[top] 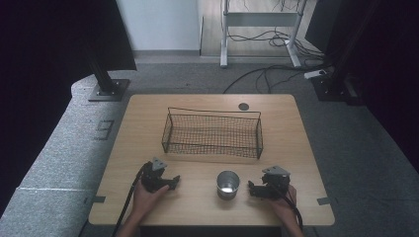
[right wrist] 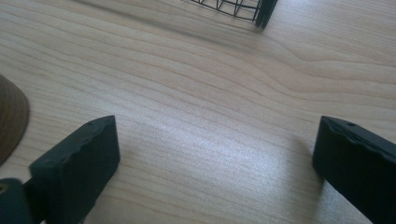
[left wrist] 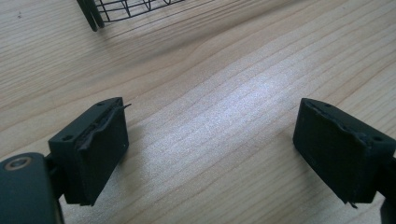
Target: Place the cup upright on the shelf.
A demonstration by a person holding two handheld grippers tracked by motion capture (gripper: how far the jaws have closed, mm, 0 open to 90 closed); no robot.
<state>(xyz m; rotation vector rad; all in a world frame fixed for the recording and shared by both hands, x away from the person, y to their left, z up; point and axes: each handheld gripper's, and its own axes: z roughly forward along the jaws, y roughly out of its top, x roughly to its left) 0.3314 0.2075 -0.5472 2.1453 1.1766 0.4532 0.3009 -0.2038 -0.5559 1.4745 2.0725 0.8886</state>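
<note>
A shiny metal cup (top: 228, 184) stands upright near the front edge of the wooden table (top: 148, 123), between my two hands. Behind it sits a black wire mesh basket (top: 212, 133), which looks empty. My left gripper (top: 173, 181) rests on the table to the cup's left, jaws wide open over bare wood (left wrist: 210, 140). My right gripper (top: 251, 189) rests just right of the cup, also wide open with nothing between its jaws (right wrist: 215, 158). The cup's curved side (right wrist: 10, 119) shows at the left edge of the right gripper view.
Basket corners (left wrist: 93, 14) (right wrist: 261, 11) show at the top of both gripper views. A dark round grommet (top: 243, 106) sits at the table's far edge. Beyond the table are grey carpet, cables (top: 267, 74) and black stand bases (top: 108, 89).
</note>
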